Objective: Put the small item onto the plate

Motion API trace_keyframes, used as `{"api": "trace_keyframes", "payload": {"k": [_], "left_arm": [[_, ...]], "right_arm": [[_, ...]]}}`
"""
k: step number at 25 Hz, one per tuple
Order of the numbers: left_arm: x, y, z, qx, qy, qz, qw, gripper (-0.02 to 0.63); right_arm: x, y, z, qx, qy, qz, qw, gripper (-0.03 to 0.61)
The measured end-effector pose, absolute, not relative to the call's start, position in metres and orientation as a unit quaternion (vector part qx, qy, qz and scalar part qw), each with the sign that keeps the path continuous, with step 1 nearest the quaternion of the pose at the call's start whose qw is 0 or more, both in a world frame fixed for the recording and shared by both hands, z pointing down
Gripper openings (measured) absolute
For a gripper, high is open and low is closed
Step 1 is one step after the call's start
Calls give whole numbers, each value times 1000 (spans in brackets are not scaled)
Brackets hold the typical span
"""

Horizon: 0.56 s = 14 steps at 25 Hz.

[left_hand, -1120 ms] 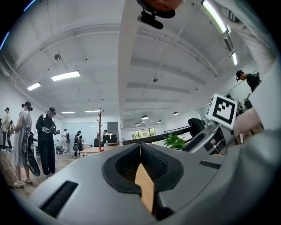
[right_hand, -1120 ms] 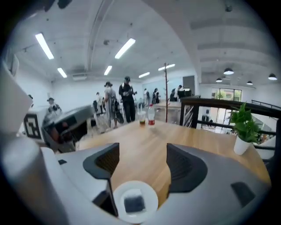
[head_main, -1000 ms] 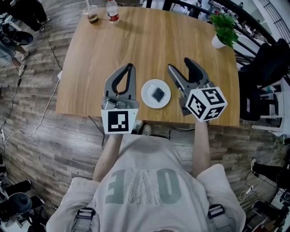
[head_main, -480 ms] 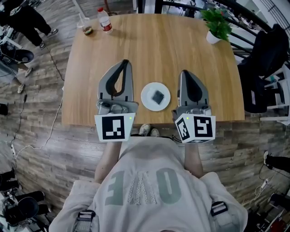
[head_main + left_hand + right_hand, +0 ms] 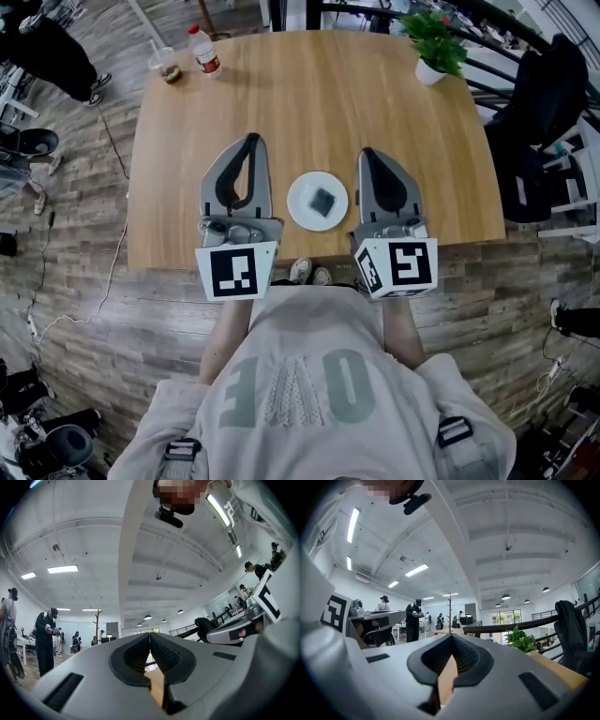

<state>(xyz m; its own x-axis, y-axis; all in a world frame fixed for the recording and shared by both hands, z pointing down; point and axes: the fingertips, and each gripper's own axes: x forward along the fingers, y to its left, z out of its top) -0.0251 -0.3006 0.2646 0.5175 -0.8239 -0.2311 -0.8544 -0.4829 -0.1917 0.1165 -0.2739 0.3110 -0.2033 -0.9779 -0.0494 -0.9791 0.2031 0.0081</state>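
Note:
A small dark square item [image 5: 324, 201] lies on a white round plate [image 5: 302, 190] near the front edge of the wooden table [image 5: 309, 94]. My left gripper [image 5: 250, 141] rests just left of the plate, jaws shut with nothing between them. To the plate's right sits my right gripper [image 5: 367, 155], also shut and holding nothing. Both point away from me across the table. In the left gripper view the left gripper [image 5: 150, 634] shows its tips meeting; in the right gripper view the right gripper [image 5: 452, 636] looks the same.
A plastic bottle [image 5: 202, 52] and a cup with a straw [image 5: 168, 67] stand at the far left corner. A potted plant [image 5: 430, 45] sits at the far right. A dark chair [image 5: 544, 112] stands right of the table. People stand in the room beyond.
The right gripper's jaws closed and it straightened up beside the plate. Both grippers drew slightly nearer to me. The item stays on the plate.

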Motion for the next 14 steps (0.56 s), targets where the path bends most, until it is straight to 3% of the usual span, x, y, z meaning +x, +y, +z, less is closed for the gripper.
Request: {"api": "trace_keyframes", "payload": {"k": [14], "left_arm": [[-27,-305,266,-856,496,59,137,9]], "right_arm": [[116,-280,316,-617,787,10,8,15]]}}
